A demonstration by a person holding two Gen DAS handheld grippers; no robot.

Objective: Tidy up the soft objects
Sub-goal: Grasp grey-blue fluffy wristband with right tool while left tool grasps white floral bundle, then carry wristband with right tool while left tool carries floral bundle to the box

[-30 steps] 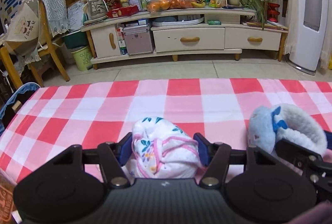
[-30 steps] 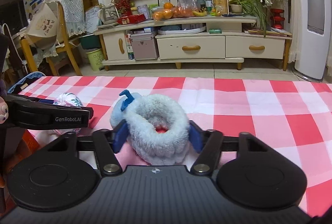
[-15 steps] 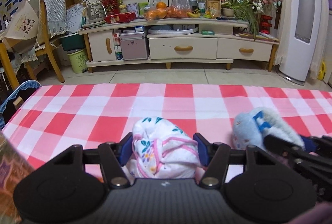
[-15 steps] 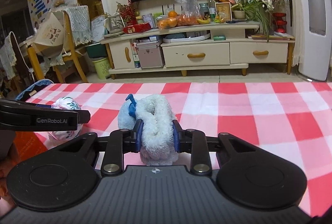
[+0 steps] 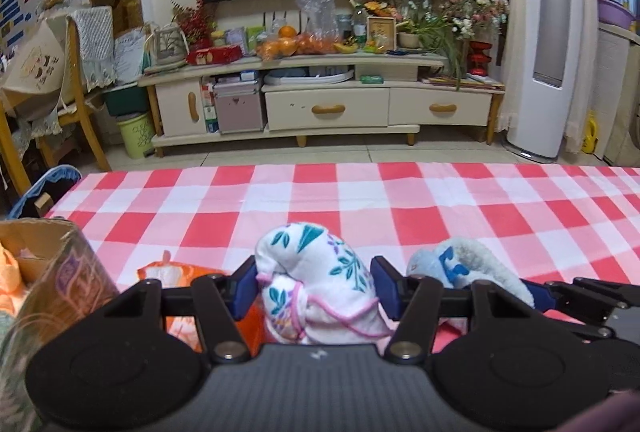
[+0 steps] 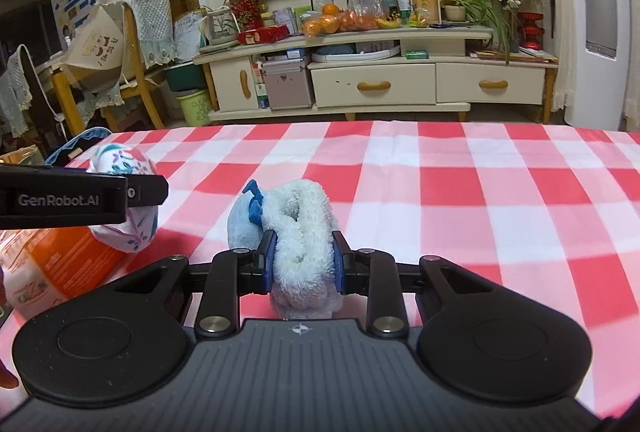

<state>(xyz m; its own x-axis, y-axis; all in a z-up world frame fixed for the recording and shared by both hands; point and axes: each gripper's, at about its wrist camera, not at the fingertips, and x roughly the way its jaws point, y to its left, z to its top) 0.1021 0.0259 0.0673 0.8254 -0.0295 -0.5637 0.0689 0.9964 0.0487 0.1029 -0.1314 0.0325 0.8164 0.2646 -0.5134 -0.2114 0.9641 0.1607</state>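
Note:
My left gripper (image 5: 314, 288) is shut on a white floral cloth bundle (image 5: 316, 284) and holds it above the checked table. The bundle also shows in the right wrist view (image 6: 128, 200), behind the left gripper's finger (image 6: 80, 197). My right gripper (image 6: 302, 266) is shut on a fluffy pale-blue slipper (image 6: 298, 232), squeezed flat and lifted off the cloth. The slipper also shows in the left wrist view (image 5: 468, 272), to the right of the bundle.
A patterned cardboard box (image 5: 48, 272) stands at the table's left front, with an orange package (image 6: 60, 264) beside it under the left gripper. The red-and-white checked tablecloth (image 6: 460, 192) stretches ahead. A TV cabinet (image 5: 328, 104) and chair (image 5: 76, 92) stand beyond.
My right gripper has closed on the slipper and lifted it. Both grippers rose and moved left; the box and orange package came into view under the left gripper.

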